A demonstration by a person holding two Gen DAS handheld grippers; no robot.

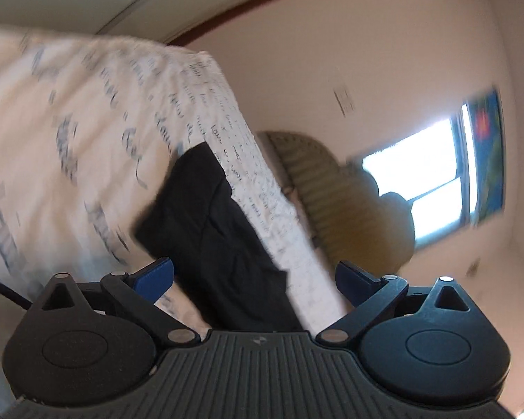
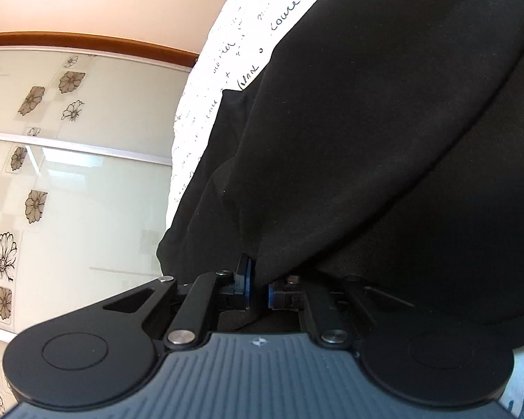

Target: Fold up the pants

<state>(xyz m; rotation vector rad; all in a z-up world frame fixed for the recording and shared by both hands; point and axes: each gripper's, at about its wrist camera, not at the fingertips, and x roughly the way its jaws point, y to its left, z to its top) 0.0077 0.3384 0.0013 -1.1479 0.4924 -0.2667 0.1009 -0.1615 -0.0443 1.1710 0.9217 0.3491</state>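
The black pants (image 2: 384,122) are spread on a white sheet (image 1: 70,132) printed with handwriting, their edge pinched between the closed fingers of the right gripper (image 2: 258,288), while the left gripper (image 1: 253,276) is held wide apart over the fabric.

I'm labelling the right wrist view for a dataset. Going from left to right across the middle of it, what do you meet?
Flower-patterned glass panels → strip of white bedsheet with handwriting print → black pants, which fill the right side and run down into the shut right gripper.
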